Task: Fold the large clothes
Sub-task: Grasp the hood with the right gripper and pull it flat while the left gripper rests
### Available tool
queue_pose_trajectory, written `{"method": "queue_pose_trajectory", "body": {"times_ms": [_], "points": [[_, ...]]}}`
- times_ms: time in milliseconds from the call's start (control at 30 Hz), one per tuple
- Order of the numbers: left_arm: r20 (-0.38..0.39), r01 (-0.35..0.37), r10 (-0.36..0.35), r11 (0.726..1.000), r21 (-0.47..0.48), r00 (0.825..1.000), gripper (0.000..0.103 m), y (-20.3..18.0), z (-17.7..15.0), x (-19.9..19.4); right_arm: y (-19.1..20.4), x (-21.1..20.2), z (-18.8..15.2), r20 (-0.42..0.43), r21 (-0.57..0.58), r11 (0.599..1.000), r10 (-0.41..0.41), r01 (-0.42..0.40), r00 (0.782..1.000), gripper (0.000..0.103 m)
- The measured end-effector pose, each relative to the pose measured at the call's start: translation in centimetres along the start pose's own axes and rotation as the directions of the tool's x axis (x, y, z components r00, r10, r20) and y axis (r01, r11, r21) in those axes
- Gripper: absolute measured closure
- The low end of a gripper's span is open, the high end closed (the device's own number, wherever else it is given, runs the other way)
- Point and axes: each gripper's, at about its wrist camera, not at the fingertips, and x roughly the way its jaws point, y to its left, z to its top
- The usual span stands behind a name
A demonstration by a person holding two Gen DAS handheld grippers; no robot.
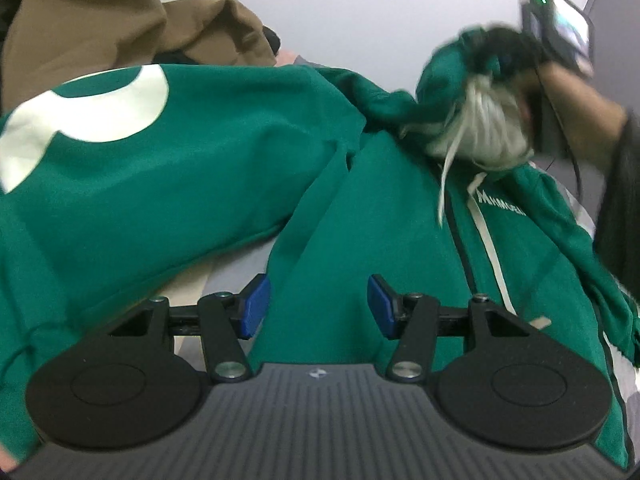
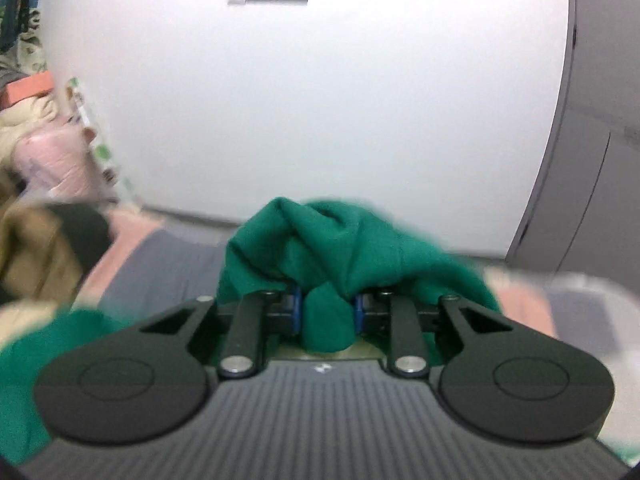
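Note:
A large green zip hoodie (image 1: pixel 200 168) with a white print on one part lies spread across the left wrist view. My left gripper (image 1: pixel 318 306) hovers over its front near the zipper (image 1: pixel 464 248). Its blue pads (image 1: pixel 254 308) stand apart and press on nothing. At the upper right my right gripper (image 1: pixel 496 54), held in a person's hand (image 1: pixel 576 96), lifts the bunched hood with its grey lining (image 1: pixel 488 128) and white drawstrings. In the right wrist view my right gripper (image 2: pixel 326 314) is shut on a thick wad of the green fabric (image 2: pixel 320 240), raised in front of a white wall.
A brown garment (image 1: pixel 120 28) is heaped behind the hoodie, also visible at the left as brown cloth (image 2: pixel 32 248). A pink bag (image 2: pixel 52 160) and other clothes sit at the far left. The grey and pink bedding (image 2: pixel 160 268) lies below. A grey cabinet (image 2: pixel 592 160) stands at the right.

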Motion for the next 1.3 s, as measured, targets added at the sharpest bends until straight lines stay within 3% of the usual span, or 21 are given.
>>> {"method": "queue_pose_trajectory", "body": {"times_ms": [167, 300, 467, 533, 600, 633, 667, 733, 967, 1067, 1200, 1300], "points": [[0.058, 0.077, -0.073, 0.995, -0.057, 0.996, 0.043, 1.0, 0.2, 2.2, 1.0, 4.8, 5.7, 0.106, -0.03, 0.997, -0.062, 0.065, 0.992, 0.078], [0.098, 0.072, -0.064, 0.994, -0.079, 0.993, 0.043, 1.2, 0.3, 3.8, 2.0, 8.7, 8.0, 0.185, -0.051, 0.992, -0.108, 0.119, 0.977, 0.078], [0.129, 0.058, -0.05, 0.996, -0.062, 0.99, 0.043, 1.2, 0.4, 4.3, 1.7, 13.1, 6.9, 0.138, -0.002, 0.993, -0.115, 0.116, 0.984, 0.074], [0.14, 0.06, -0.051, 0.996, -0.061, 0.989, 0.043, 1.2, 0.2, 4.1, 1.4, 13.9, 5.8, 0.114, 0.018, 0.995, -0.1, 0.098, 0.988, 0.066], [0.15, 0.056, -0.047, 0.997, -0.056, 0.988, 0.043, 1.1, -0.1, 3.8, 1.1, 14.4, 4.8, 0.093, 0.058, 0.997, -0.061, 0.056, 0.994, 0.045], [0.152, 0.064, -0.055, 0.996, -0.057, 0.987, 0.043, 1.2, -0.1, 3.7, 1.1, 14.4, 4.3, 0.088, 0.083, 0.996, -0.037, 0.03, 0.995, 0.04], [0.151, 0.072, -0.062, 0.996, -0.058, 0.987, 0.043, 1.1, -0.2, 3.5, 0.9, 14.1, 3.7, 0.083, 0.103, 0.995, -0.005, -0.003, 0.997, 0.033], [0.148, 0.078, -0.068, 0.995, -0.064, 0.987, 0.043, 1.3, -0.3, 3.1, 0.8, 13.3, 1.9, 0.063, 0.094, 0.994, 0.04, -0.046, 0.997, 0.033], [0.113, 0.087, -0.077, 0.993, -0.084, 0.991, 0.043, 1.8, -0.6, 2.2, 0.0, 7.5, -2.1, 0.017, 0.098, 0.993, 0.07, -0.072, 0.997, 0.033], [0.092, 0.11, -0.101, 0.988, -0.107, 0.991, 0.043, 2.3, -1.2, 1.1, -0.5, 5.4, -2.2, 0.002, 0.079, 0.995, 0.067, -0.067, 0.998, 0.033], [0.105, 0.089, -0.084, 0.995, -0.039, 0.991, 0.042, 1.2, -2.6, -0.9, -2.4, -1.0, -3.6, -0.013, 0.109, 0.992, 0.07, -0.069, 0.997, 0.033], [0.086, 0.106, -0.101, 0.993, -0.055, 0.991, 0.042, 1.2, -3.1, -1.7, -3.9, -6.8, -5.5, -0.031, 0.095, 0.991, 0.093, -0.09, 0.995, 0.033]]}}
